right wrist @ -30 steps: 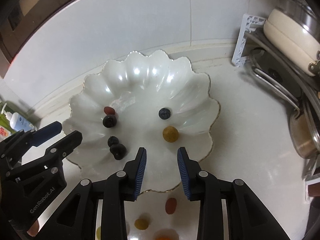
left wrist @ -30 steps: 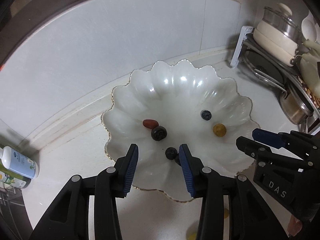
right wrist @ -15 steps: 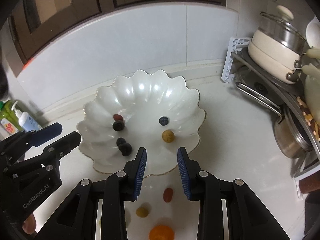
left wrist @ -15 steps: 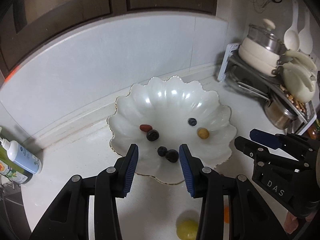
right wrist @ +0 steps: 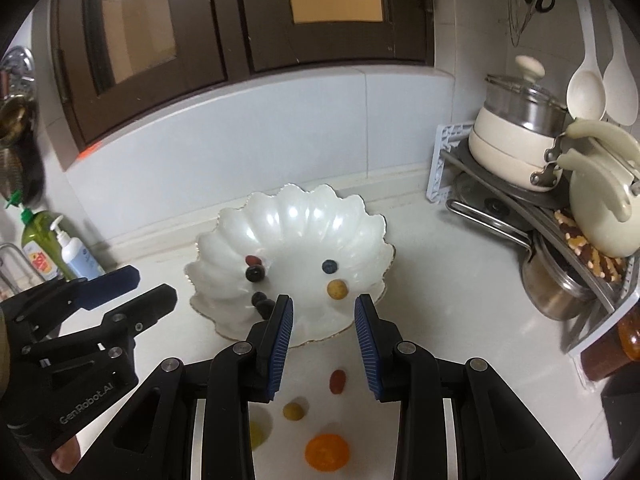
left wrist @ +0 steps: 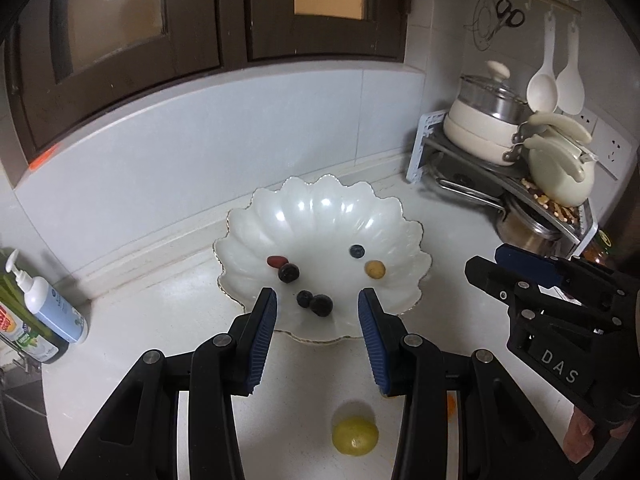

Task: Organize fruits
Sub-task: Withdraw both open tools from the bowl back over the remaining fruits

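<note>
1. White scalloped bowl (left wrist: 320, 232) sits far of both grippers, holding small dark and yellow fruits.
2. Left gripper (left wrist: 316, 324) and right gripper (right wrist: 323, 330) hover with jaws parted, grasping nothing.
3. Loose fruits lie near: lemon (left wrist: 355, 436) under the left, orange (right wrist: 327, 452) under the right.
4. Counter (right wrist: 460, 280) around them lies open.

Dim indoor light; glare on the white bowl (left wrist: 320, 216); bowed, dark fisheye edges

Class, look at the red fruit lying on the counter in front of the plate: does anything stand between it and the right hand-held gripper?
Nothing visible does. The red fruit lies on bare counter below the open right hand-held gripper, clear of the plate.
</note>
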Available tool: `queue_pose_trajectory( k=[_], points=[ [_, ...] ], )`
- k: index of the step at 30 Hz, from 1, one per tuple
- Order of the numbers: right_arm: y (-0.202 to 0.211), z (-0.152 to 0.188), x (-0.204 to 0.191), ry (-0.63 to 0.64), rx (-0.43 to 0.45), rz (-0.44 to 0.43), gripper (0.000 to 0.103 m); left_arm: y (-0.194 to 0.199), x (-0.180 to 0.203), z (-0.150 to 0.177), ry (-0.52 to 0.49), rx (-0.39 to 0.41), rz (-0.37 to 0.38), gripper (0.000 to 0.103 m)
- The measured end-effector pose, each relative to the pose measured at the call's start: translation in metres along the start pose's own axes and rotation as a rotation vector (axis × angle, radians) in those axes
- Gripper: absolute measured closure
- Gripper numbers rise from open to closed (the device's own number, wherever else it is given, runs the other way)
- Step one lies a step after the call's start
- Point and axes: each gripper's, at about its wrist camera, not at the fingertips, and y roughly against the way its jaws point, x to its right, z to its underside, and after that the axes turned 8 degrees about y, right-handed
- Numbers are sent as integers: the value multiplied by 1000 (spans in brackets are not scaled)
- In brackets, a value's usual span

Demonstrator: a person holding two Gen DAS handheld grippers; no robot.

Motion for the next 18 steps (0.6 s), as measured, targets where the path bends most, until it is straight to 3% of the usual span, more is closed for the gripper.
queue_pose_trajectory(
  k=[18],
  points=[
    [44,31,-10,-19,73,-22,69,45,7,34,-7,90,-22,59]
  ],
)
